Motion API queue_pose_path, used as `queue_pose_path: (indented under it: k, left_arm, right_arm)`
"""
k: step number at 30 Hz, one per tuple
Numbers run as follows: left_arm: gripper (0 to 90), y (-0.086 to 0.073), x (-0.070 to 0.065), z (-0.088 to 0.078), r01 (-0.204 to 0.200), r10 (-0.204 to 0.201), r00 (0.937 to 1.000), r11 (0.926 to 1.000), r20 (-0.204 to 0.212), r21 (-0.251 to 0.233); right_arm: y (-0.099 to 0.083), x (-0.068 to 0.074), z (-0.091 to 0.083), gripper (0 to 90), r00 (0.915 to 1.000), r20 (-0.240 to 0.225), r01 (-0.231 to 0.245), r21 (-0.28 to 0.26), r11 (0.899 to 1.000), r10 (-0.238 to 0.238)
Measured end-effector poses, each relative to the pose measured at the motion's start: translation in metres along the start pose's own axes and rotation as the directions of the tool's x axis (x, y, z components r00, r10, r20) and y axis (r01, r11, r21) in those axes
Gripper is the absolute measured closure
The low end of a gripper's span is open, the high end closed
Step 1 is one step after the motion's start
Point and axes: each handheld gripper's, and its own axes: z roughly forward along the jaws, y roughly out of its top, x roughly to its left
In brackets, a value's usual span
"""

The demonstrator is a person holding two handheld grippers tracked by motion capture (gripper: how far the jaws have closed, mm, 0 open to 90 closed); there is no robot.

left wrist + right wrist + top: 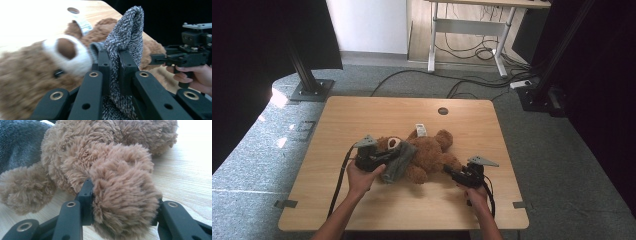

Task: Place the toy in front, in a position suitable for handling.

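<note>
Lying on its back mid-table [362,107] in the high view, a brown teddy [427,155] with a grey sock [399,160] draped over it, left gripper [382,159] reaching in at the head, right gripper [451,171] at a leg. Pinching that sock [125,42] in the left gripper view, narrow jaws closing on the knit beside the teddy's muzzle [66,53], right gripper [160,58] showing beyond. Squeezing the furry leg [122,202] in the right gripper view, jaws partly open, pressing into both sides, grey sock [17,147] lying behind.
</note>
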Motion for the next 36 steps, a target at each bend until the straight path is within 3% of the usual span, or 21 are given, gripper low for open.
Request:
queue_pose_path:
  k: [4, 10, 19, 21, 30, 33, 36]
  left_arm:
    - [81.8, 0.004, -0.014, 0.012, -0.006, 0.006, 0.9990, 1.0000, 0.045, 0.005]
    - [81.8, 0.011, -0.027, 0.026, -0.027, 0.025, 0.9969, 0.9994, 0.074, 0.021]
    - [81.8, 0.019, -0.057, 0.072, -0.065, 0.056, 0.9907, 0.9952, 0.124, 0.073]
    - [81.8, 0.018, -0.062, 0.084, -0.064, 0.053, 0.9905, 0.9938, 0.127, 0.090]
    - [81.8, 0.010, -0.073, 0.108, -0.093, 0.075, 0.9891, 0.9857, 0.127, 0.141]
    - [81.8, 0.008, -0.072, 0.111, -0.098, 0.083, 0.9918, 0.9822, 0.097, 0.161]
    - [81.9, 0.004, -0.064, 0.112, -0.079, 0.066, 0.9945, 0.9818, 0.082, 0.172]
  right_arm:
    - [0.000, 0.000, 0.000, 54.7, 1.0000, 0.001, 0.001, 0.001, 1.000, -0.001]
    - [0.000, 0.000, 0.001, 54.7, 1.0000, -0.001, -0.001, 0.004, 1.000, 0.001]
    - [-0.001, 0.001, 0.001, 54.7, 1.0000, 0.001, 0.005, 0.006, 1.000, -0.005]
    - [0.000, 0.000, 0.000, 54.7, 1.0000, 0.000, 0.006, 0.009, 1.000, -0.006]
    - [-0.001, 0.000, 0.001, 55.1, 0.9999, 0.002, 0.010, 0.011, 1.000, -0.010]
    - [-0.001, 0.001, 0.001, 55.1, 0.9999, 0.002, 0.011, 0.010, 1.000, -0.011]
    - [-0.001, 0.001, 0.001, 55.2, 0.9999, 0.004, 0.016, 0.012, 1.000, -0.016]
